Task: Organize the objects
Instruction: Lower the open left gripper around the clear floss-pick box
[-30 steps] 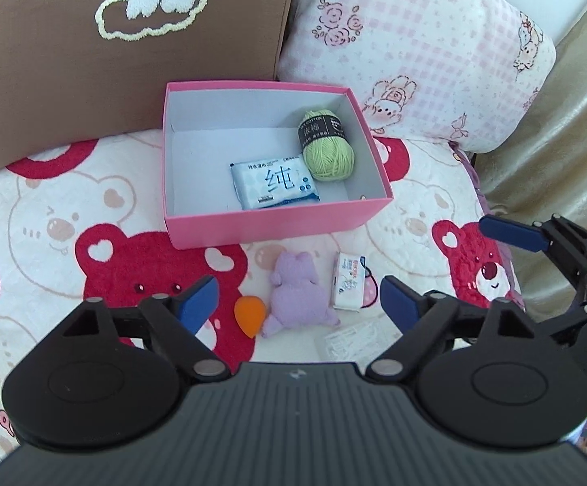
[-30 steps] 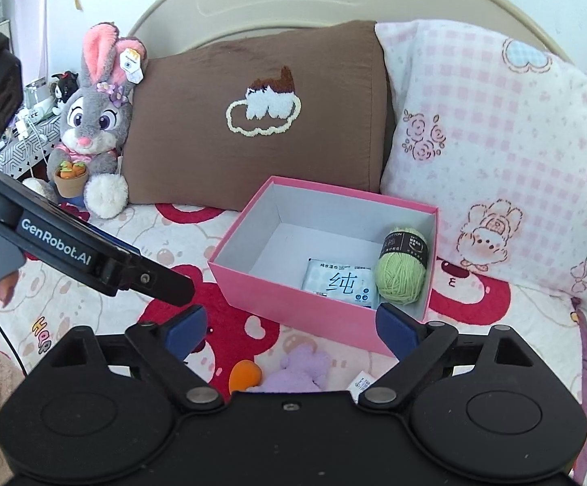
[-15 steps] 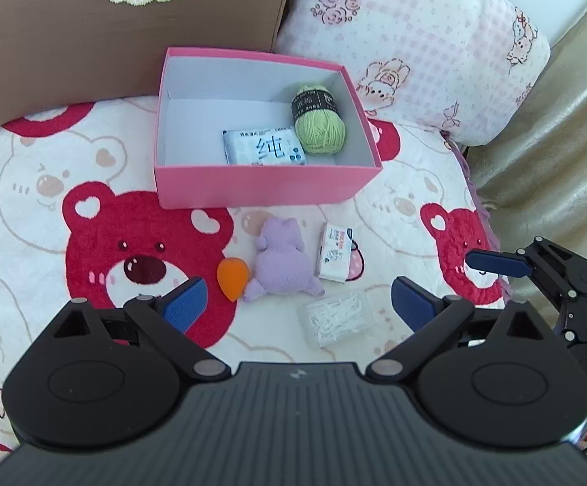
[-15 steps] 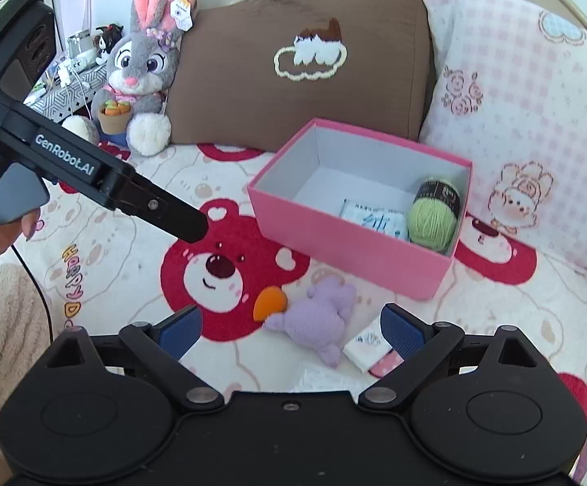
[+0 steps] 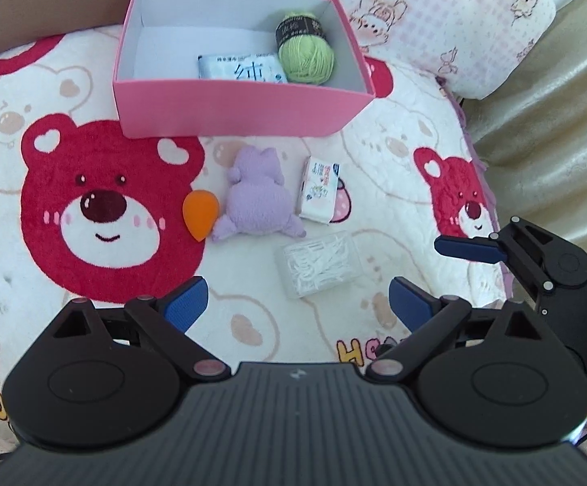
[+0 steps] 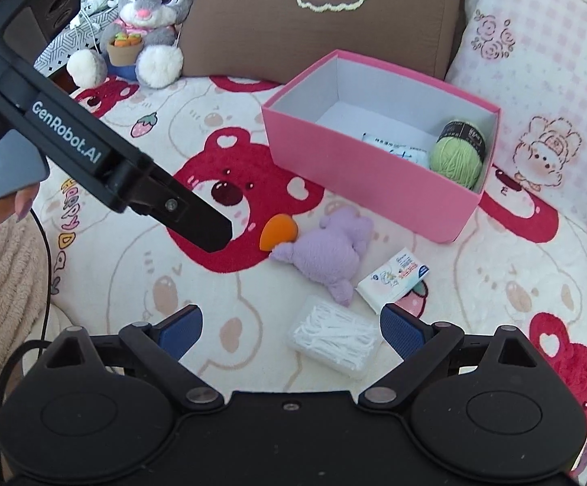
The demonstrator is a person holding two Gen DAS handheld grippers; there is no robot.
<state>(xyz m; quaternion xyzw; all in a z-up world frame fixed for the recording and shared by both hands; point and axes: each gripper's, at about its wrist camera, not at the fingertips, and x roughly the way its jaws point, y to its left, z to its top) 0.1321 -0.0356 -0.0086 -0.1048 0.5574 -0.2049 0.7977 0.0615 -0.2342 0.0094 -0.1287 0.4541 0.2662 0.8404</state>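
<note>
A pink box (image 5: 228,109) (image 6: 374,186) on the bear blanket holds a green yarn ball (image 5: 306,54) (image 6: 457,158) and a tissue pack (image 5: 241,68). In front of it lie an orange sponge (image 5: 199,212) (image 6: 277,231), a purple plush (image 5: 259,198) (image 6: 330,257), a small tissue packet (image 5: 320,190) (image 6: 392,278) and a clear box of white floss picks (image 5: 320,263) (image 6: 334,338). My left gripper (image 5: 297,308) is open and empty above the blanket, near the clear box. My right gripper (image 6: 291,330) is open and empty, right over the clear box.
A brown pillow (image 6: 317,20) and a pink checked pillow (image 6: 544,73) stand behind the box. A grey rabbit plush (image 6: 147,20) sits at the back left. The left gripper's body (image 6: 91,150) crosses the right wrist view. A beige curtain (image 5: 556,121) hangs right.
Both grippers pulled back and tilted down: the box moved up in both views, and the loose items and clear box came into fuller view. Both stay open.
</note>
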